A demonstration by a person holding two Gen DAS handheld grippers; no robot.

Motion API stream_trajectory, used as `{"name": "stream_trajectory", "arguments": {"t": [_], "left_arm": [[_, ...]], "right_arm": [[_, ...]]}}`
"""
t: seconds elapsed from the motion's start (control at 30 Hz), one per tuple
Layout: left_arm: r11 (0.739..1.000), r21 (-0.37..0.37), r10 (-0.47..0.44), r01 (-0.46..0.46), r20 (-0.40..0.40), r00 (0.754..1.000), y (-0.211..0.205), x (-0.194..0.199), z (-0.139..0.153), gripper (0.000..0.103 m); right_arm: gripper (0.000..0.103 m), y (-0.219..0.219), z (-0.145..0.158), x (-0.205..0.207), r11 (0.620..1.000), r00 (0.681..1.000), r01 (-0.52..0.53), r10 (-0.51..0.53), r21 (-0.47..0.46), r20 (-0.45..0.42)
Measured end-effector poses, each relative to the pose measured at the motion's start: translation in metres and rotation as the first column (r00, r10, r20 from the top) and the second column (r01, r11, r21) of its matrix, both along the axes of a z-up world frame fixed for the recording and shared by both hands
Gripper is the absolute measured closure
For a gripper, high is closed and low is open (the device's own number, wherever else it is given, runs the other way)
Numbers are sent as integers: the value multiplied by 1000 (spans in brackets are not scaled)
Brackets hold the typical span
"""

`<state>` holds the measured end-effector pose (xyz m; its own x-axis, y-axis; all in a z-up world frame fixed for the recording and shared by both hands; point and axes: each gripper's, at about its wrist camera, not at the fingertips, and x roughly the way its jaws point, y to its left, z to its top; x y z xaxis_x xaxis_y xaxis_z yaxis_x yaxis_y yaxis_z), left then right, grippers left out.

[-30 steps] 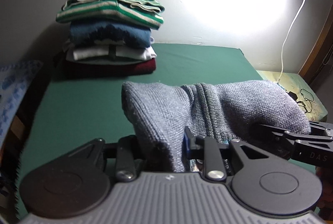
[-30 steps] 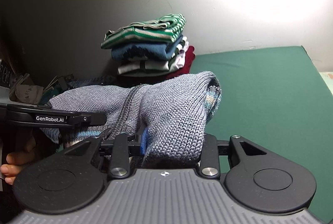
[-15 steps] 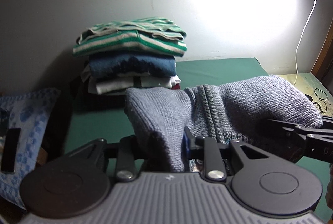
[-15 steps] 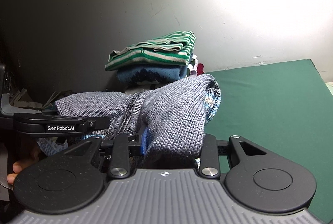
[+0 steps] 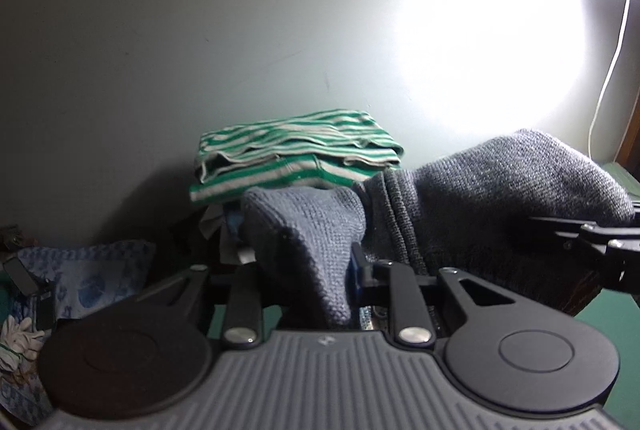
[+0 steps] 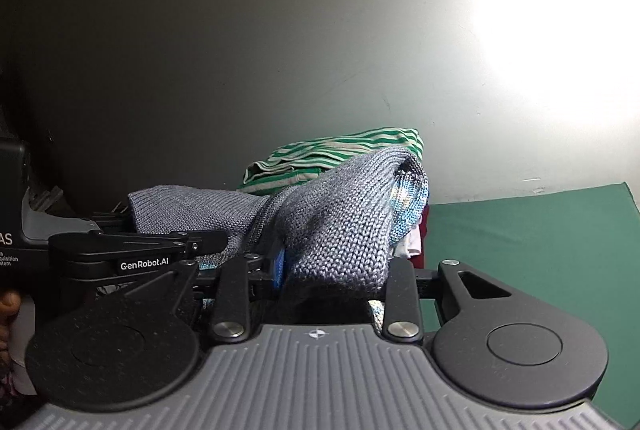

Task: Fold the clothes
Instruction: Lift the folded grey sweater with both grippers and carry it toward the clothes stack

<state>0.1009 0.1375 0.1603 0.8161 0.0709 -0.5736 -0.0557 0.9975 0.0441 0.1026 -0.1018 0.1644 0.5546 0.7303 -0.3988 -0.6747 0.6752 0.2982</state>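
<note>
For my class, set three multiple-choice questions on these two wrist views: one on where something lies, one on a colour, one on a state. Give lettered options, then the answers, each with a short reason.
1. Where does the striped garment lie?
A. On top of the pile of folded clothes by the wall
B. Flat on the green sheet, alone
C. On the blue patterned pillow

2. What colours are its stripes?
A. Red and black
B. Green and pale
C. Blue and yellow

3. What is between the fingers of the left gripper and the right gripper?
A. Nothing
B. A phone
C. The grey knitted sweater

Answers:
1 A: other folded layers show beneath it, against the wall.
2 B: green bands alternate with pale ones.
3 C: knit bunches between each gripper's fingers and spans across; the left jaws are closing on it.
</note>
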Motion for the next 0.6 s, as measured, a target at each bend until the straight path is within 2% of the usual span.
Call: {"name": "stream_trajectory", "arguments": {"t": [0.2, 0.33, 0.6], "left_arm": [[999, -6, 39, -39, 9, 999, 24, 19, 14, 80], [997, -8, 75, -74, 43, 996, 37, 39, 25, 81], [994, -18, 111, -110, 110, 988, 64, 101, 53, 82]], "right_arm": [[71, 20, 10, 23, 999, 999, -40, 40, 23, -5], [71, 36, 16, 44, 997, 999, -53, 53, 54, -8], [71, 63, 32, 99, 990, 1000, -25, 25, 140, 0]]}}
